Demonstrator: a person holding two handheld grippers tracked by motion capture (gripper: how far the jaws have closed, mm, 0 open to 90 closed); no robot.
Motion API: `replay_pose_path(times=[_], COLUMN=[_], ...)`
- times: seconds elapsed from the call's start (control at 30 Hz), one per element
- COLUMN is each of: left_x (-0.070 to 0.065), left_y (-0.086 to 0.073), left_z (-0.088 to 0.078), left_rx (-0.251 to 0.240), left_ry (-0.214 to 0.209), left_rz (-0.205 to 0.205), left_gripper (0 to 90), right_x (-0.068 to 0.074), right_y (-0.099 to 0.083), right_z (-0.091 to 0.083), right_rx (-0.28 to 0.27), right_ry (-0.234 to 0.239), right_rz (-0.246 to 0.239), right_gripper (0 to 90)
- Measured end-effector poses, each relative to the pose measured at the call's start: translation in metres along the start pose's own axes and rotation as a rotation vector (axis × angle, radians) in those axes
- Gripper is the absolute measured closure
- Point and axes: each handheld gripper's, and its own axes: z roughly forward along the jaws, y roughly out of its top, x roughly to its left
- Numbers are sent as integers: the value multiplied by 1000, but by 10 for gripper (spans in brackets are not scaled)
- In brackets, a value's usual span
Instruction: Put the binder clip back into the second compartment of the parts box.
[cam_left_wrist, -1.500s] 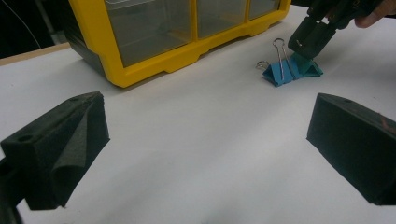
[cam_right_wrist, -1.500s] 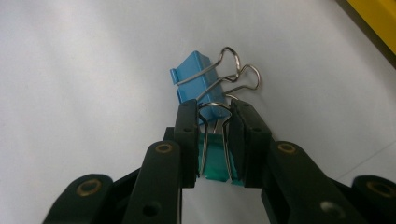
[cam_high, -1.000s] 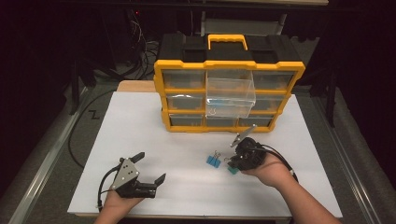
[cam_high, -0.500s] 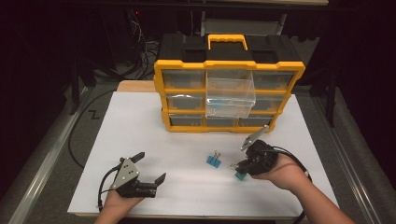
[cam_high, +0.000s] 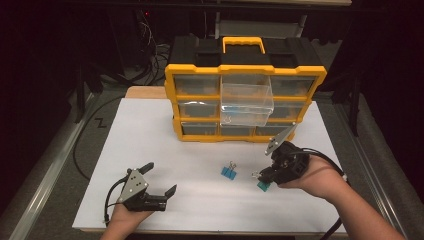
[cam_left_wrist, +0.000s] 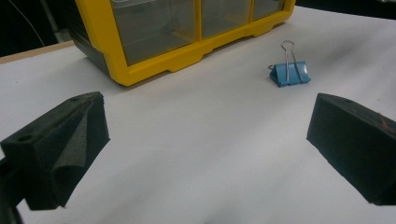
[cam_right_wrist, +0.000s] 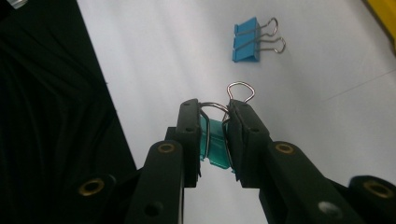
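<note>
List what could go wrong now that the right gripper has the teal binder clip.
1. The right gripper pinches the teal binder clip across its wire handles; that hold may let the clip twist or slip.
2. The pulled-out clear drawer juts from the yellow organizer; a gripper heading there might knock its front edge.
3. The blue binder clip lies close by and could be nudged.

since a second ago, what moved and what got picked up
The right gripper drew back from beside the blue binder clip toward the table's right front and rose, carrying the teal binder clip clamped between its jaws; that clip had lain by the blue one. The left gripper stayed put, jaws open and empty. The blue clip, the yellow organizer and its pulled-out clear drawer are unchanged.
</note>
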Motion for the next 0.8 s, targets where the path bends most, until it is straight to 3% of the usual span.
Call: replay_pose_path(times=[0.23, 0.3, 0.33, 0.43, 0.8], left_x=[0, 0, 0, 0, 1], left_y=[0, 0, 0, 0, 0], left_z=[0, 0, 0, -1, -1], left_rx=[-4, -3, -2, -2, -4], left_ry=[-1, -2, -2, -2, -1], left_rz=[-1, 0, 0, 3, -2], left_gripper=[2, 2, 2, 2, 2], right_x=[2, 3, 3, 4, 9], right_y=[13, 16, 18, 23, 45], right_z=[-30, -37, -42, -53, -87], right_rx=[-12, -13, -12, -26, -20], right_ry=[-2, -11, -26, -6, -18], right_rz=[-3, -6, -12, -16, -28], right_gripper=[777, 819, 900, 900, 900])
